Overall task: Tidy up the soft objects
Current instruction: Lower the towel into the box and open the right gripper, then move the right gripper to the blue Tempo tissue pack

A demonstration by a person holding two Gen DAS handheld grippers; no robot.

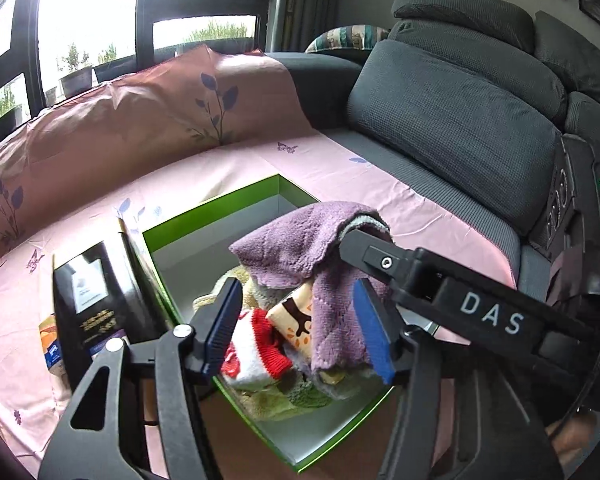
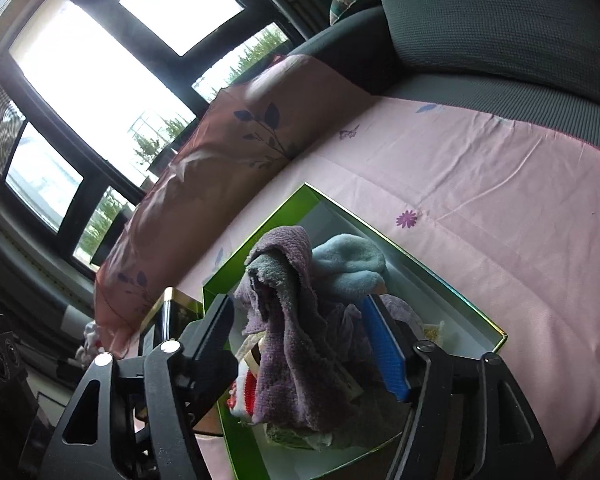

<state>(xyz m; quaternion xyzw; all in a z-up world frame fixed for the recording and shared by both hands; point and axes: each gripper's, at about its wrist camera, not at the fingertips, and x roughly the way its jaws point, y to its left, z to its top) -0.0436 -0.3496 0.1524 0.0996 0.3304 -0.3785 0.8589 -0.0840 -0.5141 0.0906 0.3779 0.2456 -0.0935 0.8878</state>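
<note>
both grippers, left [image 1: 296,326] and right [image 2: 304,340], jaws spread wide, angled downward

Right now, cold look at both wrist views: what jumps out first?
The purple cloth grabs the eye, draped in the middle over a heap of soft things in the green box on the pink sheet. In the left wrist view the right hand-held gripper reaches in from the right, its tip under the cloth. Below the cloth, a red and white sock sits between the open fingers of the left hand-held gripper.
</note>
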